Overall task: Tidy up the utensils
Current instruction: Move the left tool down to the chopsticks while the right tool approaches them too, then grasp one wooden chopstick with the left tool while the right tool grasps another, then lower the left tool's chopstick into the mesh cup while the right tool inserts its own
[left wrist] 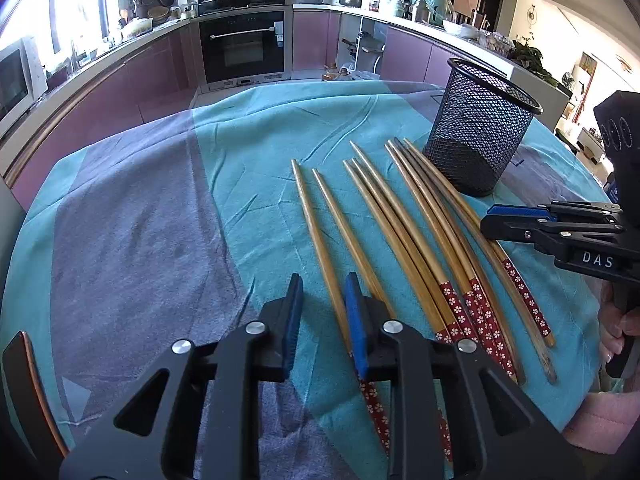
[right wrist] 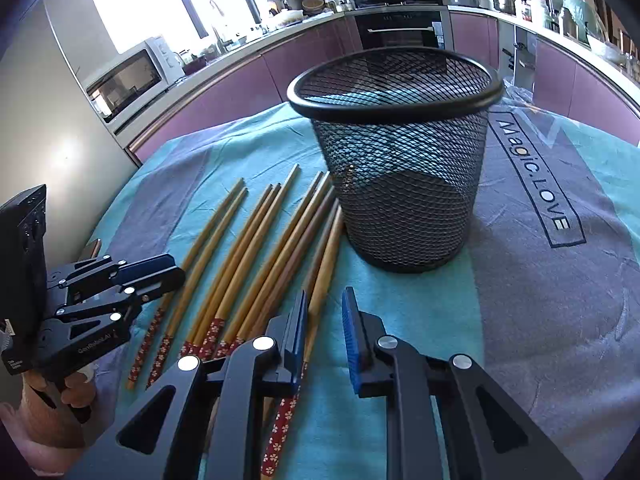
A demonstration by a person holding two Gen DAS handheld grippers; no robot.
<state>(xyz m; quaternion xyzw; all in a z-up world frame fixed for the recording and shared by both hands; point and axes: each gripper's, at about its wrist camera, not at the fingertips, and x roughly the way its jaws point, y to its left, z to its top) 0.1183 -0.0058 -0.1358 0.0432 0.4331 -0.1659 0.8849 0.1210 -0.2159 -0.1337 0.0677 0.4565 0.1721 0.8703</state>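
Several wooden chopsticks [left wrist: 404, 232] with red flowered ends lie side by side on the teal and grey cloth [left wrist: 140, 220]; they also show in the right wrist view [right wrist: 256, 248]. A black mesh cup [left wrist: 480, 128] stands upright at their far right tips, seen empty in the right wrist view [right wrist: 400, 160]. My left gripper [left wrist: 324, 292] is open above the leftmost chopsticks, holding nothing. My right gripper [right wrist: 325, 308] is open over the rightmost chopstick, in front of the cup, holding nothing. Each gripper shows in the other's view: the right [left wrist: 490, 220], the left [right wrist: 176, 270].
The cloth covers a round table [right wrist: 560, 280] with "Magic.LOVE" printed right of the cup. A chair back [left wrist: 24, 392] stands at the table's near left edge. Kitchen counters, an oven [left wrist: 244, 48] and a microwave [right wrist: 132, 76] line the background.
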